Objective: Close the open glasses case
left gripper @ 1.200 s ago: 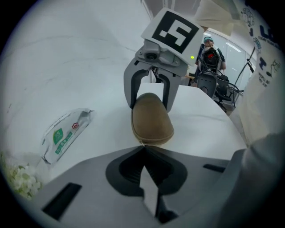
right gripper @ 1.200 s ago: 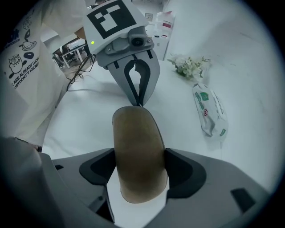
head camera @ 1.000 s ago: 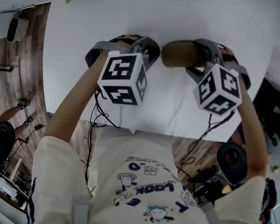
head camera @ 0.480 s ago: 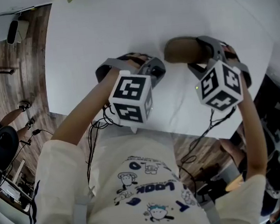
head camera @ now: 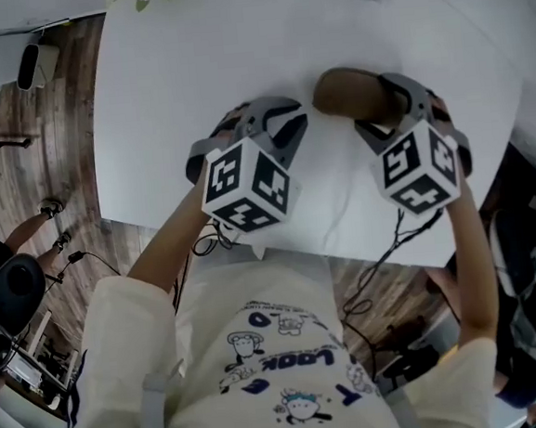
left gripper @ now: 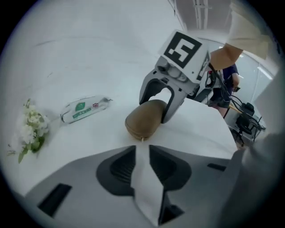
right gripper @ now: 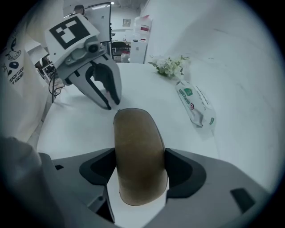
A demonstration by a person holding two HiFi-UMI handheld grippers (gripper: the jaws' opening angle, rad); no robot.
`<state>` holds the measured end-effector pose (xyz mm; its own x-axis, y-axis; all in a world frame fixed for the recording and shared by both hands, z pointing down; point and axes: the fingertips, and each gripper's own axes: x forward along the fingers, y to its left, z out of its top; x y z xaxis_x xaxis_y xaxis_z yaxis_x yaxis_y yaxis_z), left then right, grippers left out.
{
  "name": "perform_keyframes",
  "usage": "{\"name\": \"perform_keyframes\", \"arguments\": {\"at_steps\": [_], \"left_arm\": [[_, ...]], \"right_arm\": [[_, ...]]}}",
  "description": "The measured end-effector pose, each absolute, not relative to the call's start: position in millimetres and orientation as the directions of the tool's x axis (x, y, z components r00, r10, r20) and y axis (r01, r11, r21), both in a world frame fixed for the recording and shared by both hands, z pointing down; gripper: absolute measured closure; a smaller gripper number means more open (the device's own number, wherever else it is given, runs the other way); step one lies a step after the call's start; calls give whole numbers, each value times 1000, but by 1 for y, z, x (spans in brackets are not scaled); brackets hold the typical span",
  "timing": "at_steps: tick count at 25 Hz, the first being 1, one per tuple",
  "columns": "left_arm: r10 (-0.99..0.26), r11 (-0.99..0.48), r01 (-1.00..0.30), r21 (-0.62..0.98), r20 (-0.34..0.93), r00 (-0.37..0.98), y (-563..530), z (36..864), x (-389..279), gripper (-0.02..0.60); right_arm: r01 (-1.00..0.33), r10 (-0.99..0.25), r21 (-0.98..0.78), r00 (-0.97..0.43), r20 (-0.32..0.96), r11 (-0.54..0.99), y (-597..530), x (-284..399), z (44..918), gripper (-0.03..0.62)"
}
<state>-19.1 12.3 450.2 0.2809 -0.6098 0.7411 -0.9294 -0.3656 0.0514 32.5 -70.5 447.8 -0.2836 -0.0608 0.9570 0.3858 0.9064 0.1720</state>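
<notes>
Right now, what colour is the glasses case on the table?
Brown, plain with no pattern; the glasses case shows best in the right gripper view.

cream t-shirt [head camera: 270,348] with cartoon print, black cables [head camera: 398,240]

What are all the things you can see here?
white table: one, white, under everything
brown oval glasses case: one, brown, on the table, squeezed in the right claw
plastic packet of wipes: one, white with green print, on the table beyond the case
small bunch of flowers: one, white, near the packet
left claw: one, grey, near the case, jaws opening with nothing between
right claw: one, grey, shut on the case
</notes>
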Motion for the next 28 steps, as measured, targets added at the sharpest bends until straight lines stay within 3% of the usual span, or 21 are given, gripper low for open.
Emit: {"name": "perform_keyframes", "arguments": {"at_steps": [1,2,9,14,16,28], "left_arm": [[-600,-364,-929,61,747,285,11,451,-22,466],[-590,-372,-925,73,750,297,9,452,-22,453],[-551,-455,-890,16,781,296,-8,459,-18,454],[-541,-488,-873,-14,789,290,-12,461,-17,516],[-544,-485,-875,-7,785,295,-9,460,-17,575],[-543,-498,-863,-86,807,233,3,457,-3,581]], "right_arm": [[384,-64,174,-281,957,907,-71,33,448,256],[383,-68,176,-278,958,907,-71,33,447,256],[393,-81,182,-260,962,902,-71,34,446,256],[391,-82,182,-257,963,902,-72,34,447,256],[388,-85,184,-259,962,903,-72,34,447,256],[390,-104,196,-244,964,900,-70,35,447,256]]}}
